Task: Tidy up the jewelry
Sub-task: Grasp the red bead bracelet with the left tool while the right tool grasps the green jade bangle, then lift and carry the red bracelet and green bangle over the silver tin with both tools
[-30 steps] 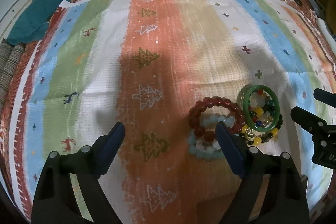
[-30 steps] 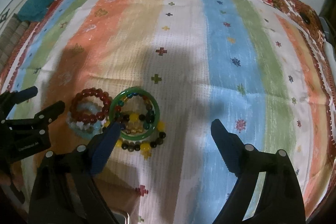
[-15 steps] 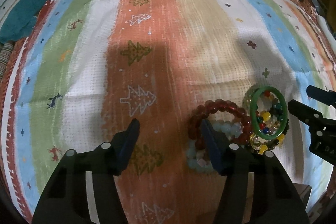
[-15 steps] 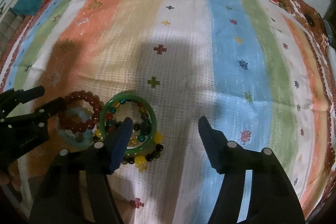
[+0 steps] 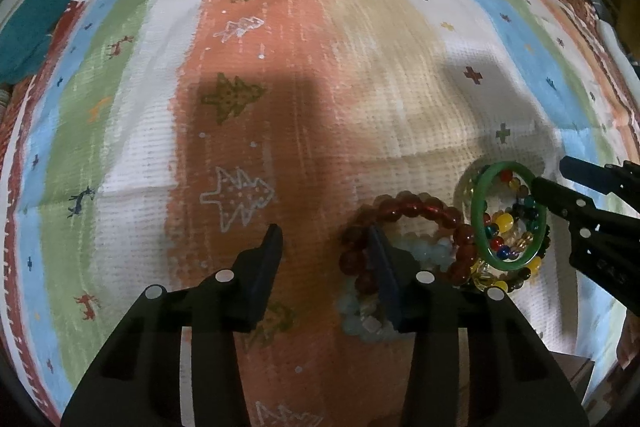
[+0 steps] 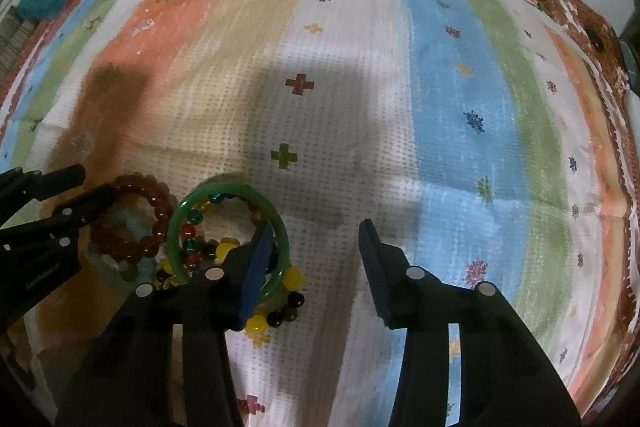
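Still risky: both tongs, left (image 5: 326, 247) and right (image 6: 314, 247), part-open, empty; bangle (image 6: 280, 227) overlaps beads (image 6: 256, 323), may snag.

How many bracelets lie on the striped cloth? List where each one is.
4. The green glass bangle lies atop the multicoloured bead bracelet. Left of them, the dark red bead bracelet overlaps the pale blue bead bracelet. More may hide beneath.
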`<state>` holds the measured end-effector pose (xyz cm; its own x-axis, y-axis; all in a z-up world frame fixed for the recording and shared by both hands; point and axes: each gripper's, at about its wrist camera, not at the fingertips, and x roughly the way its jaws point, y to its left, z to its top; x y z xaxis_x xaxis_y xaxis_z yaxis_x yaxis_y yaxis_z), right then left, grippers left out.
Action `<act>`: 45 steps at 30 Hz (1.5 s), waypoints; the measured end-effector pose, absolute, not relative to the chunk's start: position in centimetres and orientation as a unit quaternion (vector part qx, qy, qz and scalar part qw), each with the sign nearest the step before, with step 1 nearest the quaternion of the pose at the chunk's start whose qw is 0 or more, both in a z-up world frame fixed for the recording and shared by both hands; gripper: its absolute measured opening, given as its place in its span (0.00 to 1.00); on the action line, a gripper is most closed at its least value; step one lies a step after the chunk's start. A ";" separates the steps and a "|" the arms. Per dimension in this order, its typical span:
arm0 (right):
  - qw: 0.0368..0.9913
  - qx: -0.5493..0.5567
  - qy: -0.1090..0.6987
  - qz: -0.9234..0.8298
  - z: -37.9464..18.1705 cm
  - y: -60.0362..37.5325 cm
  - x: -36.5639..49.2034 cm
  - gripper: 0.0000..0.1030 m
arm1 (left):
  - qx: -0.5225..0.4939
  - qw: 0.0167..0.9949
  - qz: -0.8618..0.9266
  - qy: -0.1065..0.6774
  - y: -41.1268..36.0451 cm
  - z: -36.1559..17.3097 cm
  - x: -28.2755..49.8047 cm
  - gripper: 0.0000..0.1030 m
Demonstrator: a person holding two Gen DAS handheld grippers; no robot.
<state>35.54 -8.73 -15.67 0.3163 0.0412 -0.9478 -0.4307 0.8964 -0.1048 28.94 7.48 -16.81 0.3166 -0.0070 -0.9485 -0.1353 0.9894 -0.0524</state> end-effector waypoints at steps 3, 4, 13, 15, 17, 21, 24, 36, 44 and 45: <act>0.792 -0.173 0.566 0.150 -15.9 -8.7 35.6 0.41 | -0.059 0.809 0.038 0.584 7.3 -17.0 29.1 0.37; 0.792 -0.174 0.566 0.151 -15.9 -8.7 35.6 0.39 | -0.062 0.808 0.035 0.584 7.3 -17.1 29.2 0.36; 0.784 -0.179 0.573 0.158 -17.3 -8.6 35.7 0.30 | -0.071 0.805 0.016 0.589 6.6 -17.4 29.7 0.13; 0.783 -0.181 0.573 0.159 -17.5 -8.5 35.7 0.30 | -0.080 0.804 0.014 0.590 6.8 -17.4 29.7 0.14; 0.783 -0.178 0.575 0.161 -17.4 -8.5 35.8 0.28 | -0.098 0.801 0.014 0.591 7.3 -17.4 29.9 0.17; 0.781 -0.177 0.575 0.167 -17.5 -8.4 35.8 0.22 | -0.104 0.799 0.010 0.592 7.4 -17.5 29.8 0.17; 0.780 -0.173 0.575 0.172 -17.6 -8.3 35.7 0.16 | -0.098 0.799 0.011 0.593 7.2 -17.5 29.9 0.17; 0.775 -0.149 0.586 0.182 -17.6 -8.3 35.7 0.11 | -0.106 0.792 0.003 0.601 7.3 -17.5 30.0 0.19; 0.776 -0.145 0.586 0.184 -17.3 -8.5 36.3 0.09 | -0.100 0.790 -0.001 0.604 7.3 -17.5 29.8 0.20; 0.777 -0.145 0.585 0.184 -17.2 -8.6 36.3 0.08 | -0.095 0.791 0.000 0.605 7.1 -17.6 29.7 0.20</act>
<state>36.28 -8.62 -17.17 0.2481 0.1155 -0.9618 -0.4549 0.8905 -0.0104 29.74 7.14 -17.62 0.2686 -0.1159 -0.9563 -0.1146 0.9818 -0.1512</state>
